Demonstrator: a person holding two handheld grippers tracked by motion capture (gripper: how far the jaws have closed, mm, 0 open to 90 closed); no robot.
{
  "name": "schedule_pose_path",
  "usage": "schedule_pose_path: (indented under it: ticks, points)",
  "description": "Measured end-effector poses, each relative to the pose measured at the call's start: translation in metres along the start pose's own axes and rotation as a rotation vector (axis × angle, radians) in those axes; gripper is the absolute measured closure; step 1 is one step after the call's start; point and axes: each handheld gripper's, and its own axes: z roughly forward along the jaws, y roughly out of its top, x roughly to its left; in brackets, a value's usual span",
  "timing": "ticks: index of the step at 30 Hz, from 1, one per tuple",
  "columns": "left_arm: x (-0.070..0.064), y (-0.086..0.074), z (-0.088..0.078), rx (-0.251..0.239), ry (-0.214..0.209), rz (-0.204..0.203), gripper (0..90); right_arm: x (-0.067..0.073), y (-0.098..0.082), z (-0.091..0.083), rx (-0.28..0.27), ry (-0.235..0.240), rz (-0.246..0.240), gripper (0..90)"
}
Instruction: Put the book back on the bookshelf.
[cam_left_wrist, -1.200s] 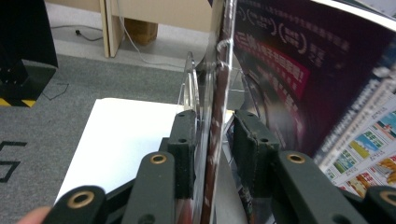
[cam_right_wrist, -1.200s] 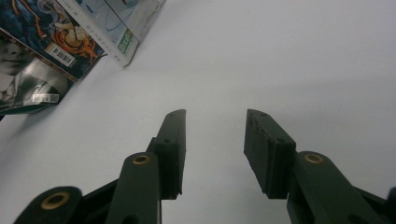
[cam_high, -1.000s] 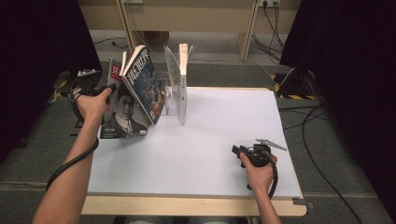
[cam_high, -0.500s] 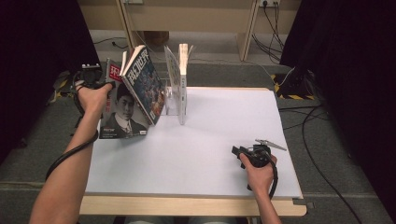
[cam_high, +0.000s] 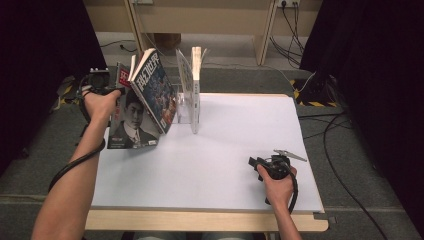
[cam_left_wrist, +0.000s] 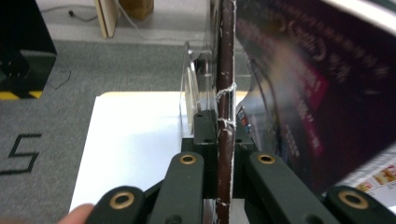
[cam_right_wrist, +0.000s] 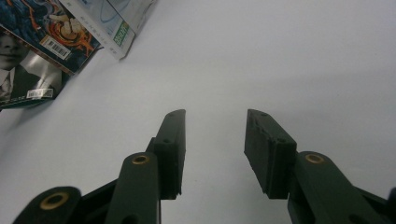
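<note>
A magazine with a portrait cover (cam_high: 131, 122) stands tilted at the white table's far left. My left gripper (cam_high: 117, 89) is shut on its upper left edge. In the left gripper view the jaws (cam_left_wrist: 219, 126) have just been closing and now pinch that thin dark edge (cam_left_wrist: 227, 70). A blue-cover magazine (cam_high: 155, 92) leans against a clear rack (cam_high: 186, 107); its dark cover (cam_left_wrist: 299, 79) shows beside the jaws. A white book (cam_high: 196, 82) stands upright in the rack. My right gripper (cam_high: 254, 162) rests open on the table near the front right, with nothing between its jaws (cam_right_wrist: 215, 130).
The white tabletop (cam_high: 225, 135) spreads between the two hands. Its wooden front edge (cam_high: 200, 220) runs along the bottom. Cables (cam_high: 330, 125) lie on the grey floor to the right, and wooden furniture legs (cam_high: 262, 35) stand behind the table.
My left hand has shifted slightly up the portrait magazine's edge. The right hand and its gripper have stayed where they were.
</note>
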Motion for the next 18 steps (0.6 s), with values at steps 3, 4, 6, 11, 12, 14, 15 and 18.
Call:
schedule_pose_path:
  ticks: [3,4,6,11,12,14,15,18]
  points:
    - [-0.001,0.001,-0.006,-0.035,-0.012,0.003,86.3,0.001,0.0,0.0,0.002,-0.003,0.006,59.4]
    - [-0.003,0.004,-0.015,-0.082,-0.031,-0.004,86.3,0.001,0.0,0.0,0.001,-0.002,0.004,59.4]
    - [-0.003,0.006,-0.019,-0.105,-0.041,-0.008,86.3,0.001,0.0,0.0,0.001,-0.003,0.005,59.5]
    - [-0.012,0.018,-0.038,-0.212,-0.082,0.002,86.3,0.002,-0.001,0.002,0.005,-0.004,0.002,59.5]
    - [-0.016,0.021,-0.043,-0.26,-0.098,0.015,86.3,0.003,-0.001,0.002,0.006,-0.003,-0.003,59.5]
    - [-0.018,0.023,-0.045,-0.284,-0.107,0.008,86.3,0.003,-0.001,0.003,0.007,-0.001,-0.003,59.5]
    - [-0.019,0.024,-0.046,-0.302,-0.118,-0.005,86.3,0.004,-0.001,0.003,0.008,-0.002,-0.003,59.5]
    - [-0.025,0.029,-0.051,-0.341,-0.147,-0.002,86.3,0.003,-0.001,0.002,0.003,-0.002,-0.006,59.5]
